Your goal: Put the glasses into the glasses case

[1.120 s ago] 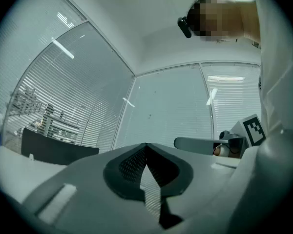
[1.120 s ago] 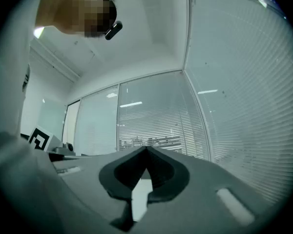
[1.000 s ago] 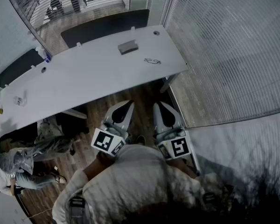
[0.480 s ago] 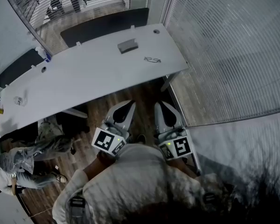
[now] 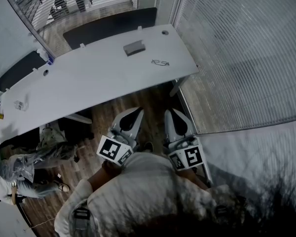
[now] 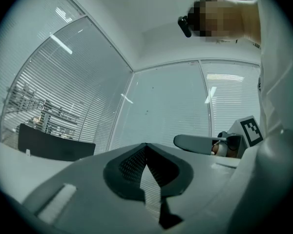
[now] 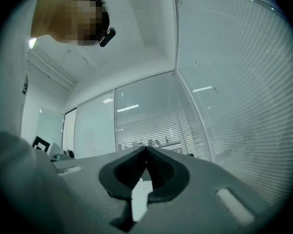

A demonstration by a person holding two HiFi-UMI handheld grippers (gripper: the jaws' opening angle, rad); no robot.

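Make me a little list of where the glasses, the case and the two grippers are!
table: long, white
glasses case: grey, on the table near its far edge
glasses: lying on the table, right of the case, not touching it
left gripper: shut, empty, held close to the person, short of the table
right gripper: shut, empty, beside the left one
task: not begun; glasses are outside the case

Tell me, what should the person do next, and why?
Probably step toward the white table and reach out: the glasses and the grey case lie on it, while the left gripper and right gripper, both shut and empty, hang over the floor short of its edge.
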